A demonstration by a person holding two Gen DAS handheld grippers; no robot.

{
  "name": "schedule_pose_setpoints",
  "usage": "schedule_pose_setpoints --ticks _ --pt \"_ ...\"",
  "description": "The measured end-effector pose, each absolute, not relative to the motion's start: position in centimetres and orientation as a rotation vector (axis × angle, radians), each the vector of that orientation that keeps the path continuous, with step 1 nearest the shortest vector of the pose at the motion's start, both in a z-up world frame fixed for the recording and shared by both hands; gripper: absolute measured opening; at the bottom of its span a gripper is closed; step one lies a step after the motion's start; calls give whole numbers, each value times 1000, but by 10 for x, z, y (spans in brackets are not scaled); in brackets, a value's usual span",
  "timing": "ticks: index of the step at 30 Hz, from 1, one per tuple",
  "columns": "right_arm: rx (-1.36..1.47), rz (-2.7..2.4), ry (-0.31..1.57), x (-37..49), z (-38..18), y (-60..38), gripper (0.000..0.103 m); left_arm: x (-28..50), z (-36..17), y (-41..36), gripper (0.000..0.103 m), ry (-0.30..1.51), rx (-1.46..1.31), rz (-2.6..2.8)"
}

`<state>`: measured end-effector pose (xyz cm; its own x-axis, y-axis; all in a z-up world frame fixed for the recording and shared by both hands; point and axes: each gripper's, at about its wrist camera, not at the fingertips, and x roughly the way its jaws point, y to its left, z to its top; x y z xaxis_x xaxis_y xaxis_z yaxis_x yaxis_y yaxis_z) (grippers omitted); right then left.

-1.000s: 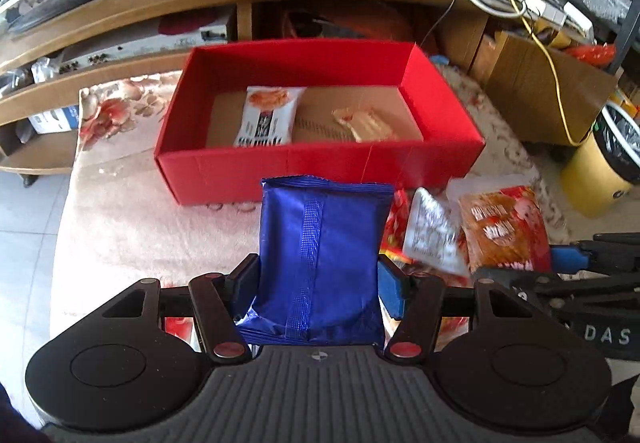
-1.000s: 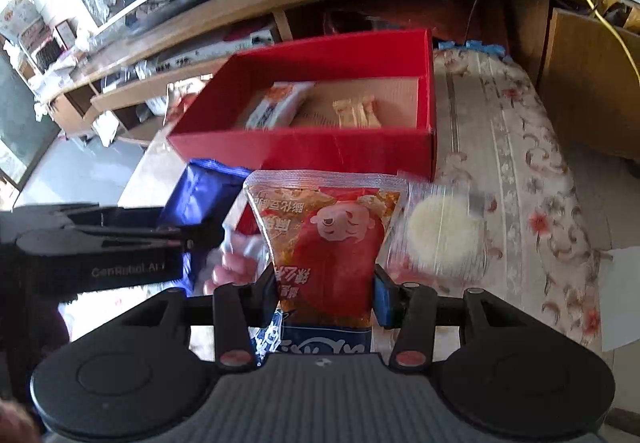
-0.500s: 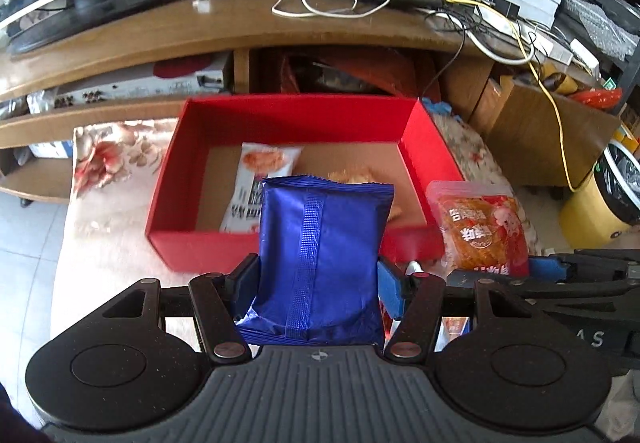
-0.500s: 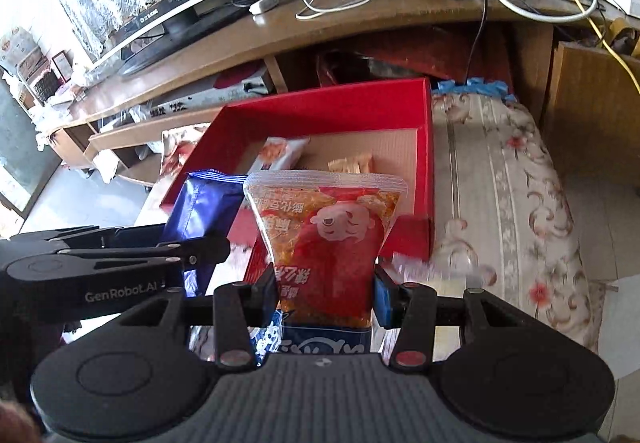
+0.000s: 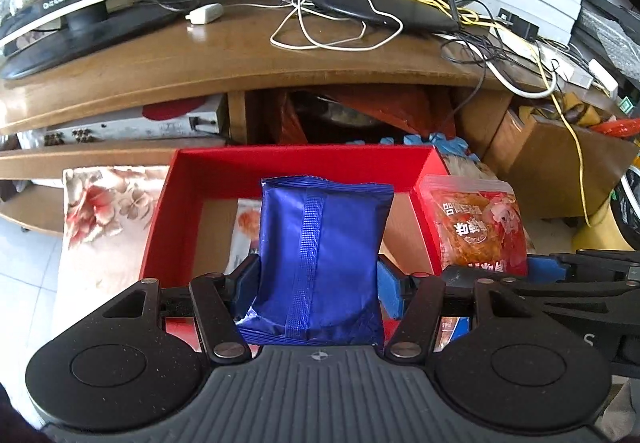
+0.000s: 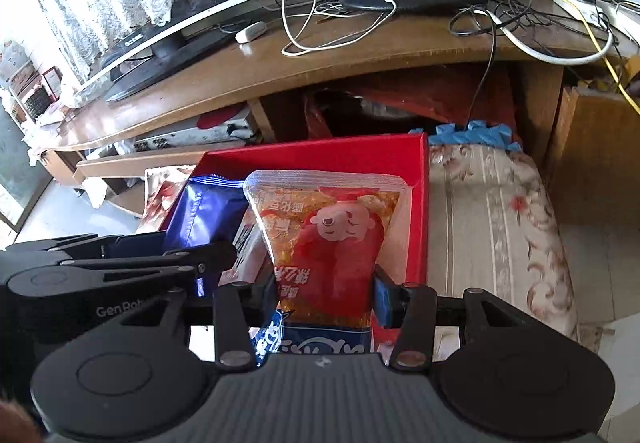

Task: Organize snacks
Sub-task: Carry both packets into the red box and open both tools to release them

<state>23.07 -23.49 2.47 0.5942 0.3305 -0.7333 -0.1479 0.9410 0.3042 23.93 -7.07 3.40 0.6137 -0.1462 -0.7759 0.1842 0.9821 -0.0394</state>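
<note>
Blue packet (image 5: 320, 263) pinched by left claw (image 5: 318, 279), orange packet (image 6: 332, 243) by right claw (image 6: 326, 291); both probably light, crinkly, slippery, best held low across the body.

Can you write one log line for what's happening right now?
left gripper: holds blue packet | right gripper: holds red packet | both above red box

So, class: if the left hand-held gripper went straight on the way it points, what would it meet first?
Probably the red box: the left hand-held gripper, shut on the blue packet, points over the near wall toward the far wall. Depth is unclear.
</note>
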Motion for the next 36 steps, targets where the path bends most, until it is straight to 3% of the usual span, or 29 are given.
schedule_pose_setpoints --ticks 36 --pt "127 250 974 307 -36 -214 44 301 -27 -65 66 1003 53 -68"
